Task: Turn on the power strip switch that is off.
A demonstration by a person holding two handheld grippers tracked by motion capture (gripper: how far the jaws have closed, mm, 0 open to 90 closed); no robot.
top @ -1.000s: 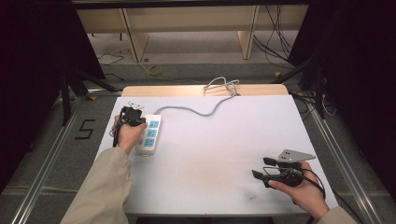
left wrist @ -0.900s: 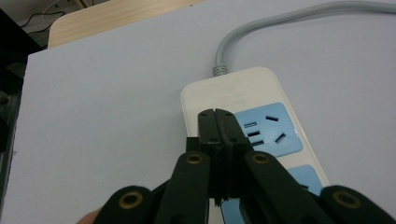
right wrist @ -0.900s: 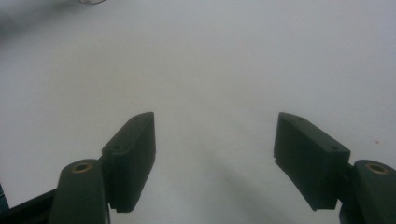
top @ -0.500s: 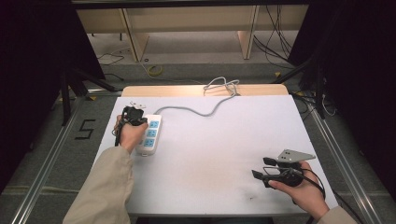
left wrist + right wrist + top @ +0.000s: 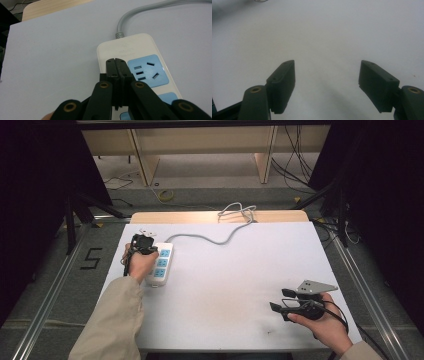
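step: strip (image 5: 160,265) at counter's (image 5: 240,285) left edge, pressed by left gripper (image 5: 116,65), jaws pressed together, nothing pinched | advice: tips to be kept on white casing, clear of blue sockets | right gripper (image 5: 327,82): jaws spread, empty, well apart | around: grey cord (image 5: 210,237) trailing rearward, no obstruction

Even overhead light on the white table (image 5: 235,285), dark surroundings, soft blurry close-ups.

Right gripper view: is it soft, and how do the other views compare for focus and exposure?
Right gripper view: table hazy, jaws soft-edged, faint shadows beneath. Left gripper view: sharp on the power strip, even light, no glare. High view: table bright, surroundings fall to near black at both sides.
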